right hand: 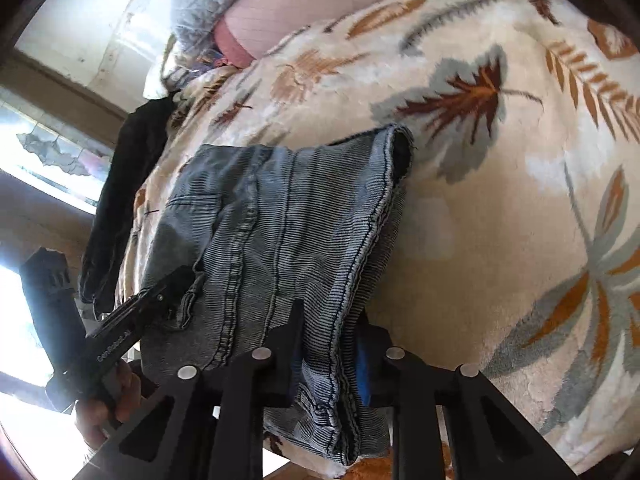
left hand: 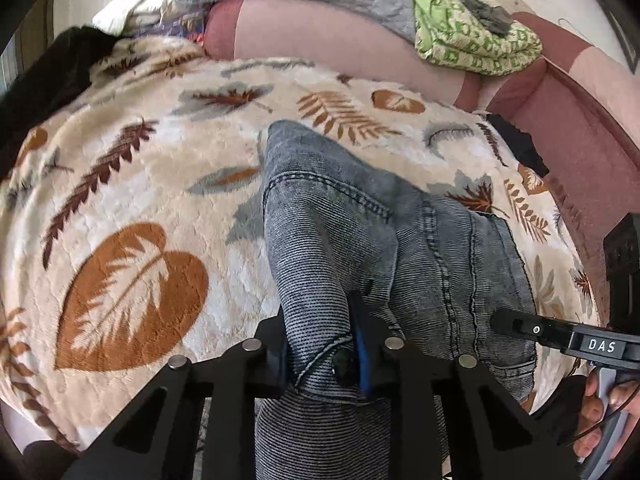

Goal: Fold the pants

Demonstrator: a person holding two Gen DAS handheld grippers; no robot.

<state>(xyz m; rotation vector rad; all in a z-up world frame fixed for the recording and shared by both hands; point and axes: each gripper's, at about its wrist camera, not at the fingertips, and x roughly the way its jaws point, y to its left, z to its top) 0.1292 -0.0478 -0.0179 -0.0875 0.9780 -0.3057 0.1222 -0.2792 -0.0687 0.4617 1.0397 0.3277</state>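
- Left gripper (left hand: 322, 354): clamped tight on the waistband of the grey jeans (left hand: 360, 240), right at the button.
- Right gripper (right hand: 330, 364): closed on a bunched, hemmed edge of the same jeans.
- Jeans: partly folded, layered in ridges, back pocket and seams showing, lifted at the near end and draped onto the leaf-patterned blanket (left hand: 132, 200).
- Beyond: pink sofa (left hand: 320, 36), green patterned cloth (left hand: 472, 36).

Pants (left hand: 360, 232) on blanket (left hand: 132, 208), sofa (left hand: 568, 128) behind.
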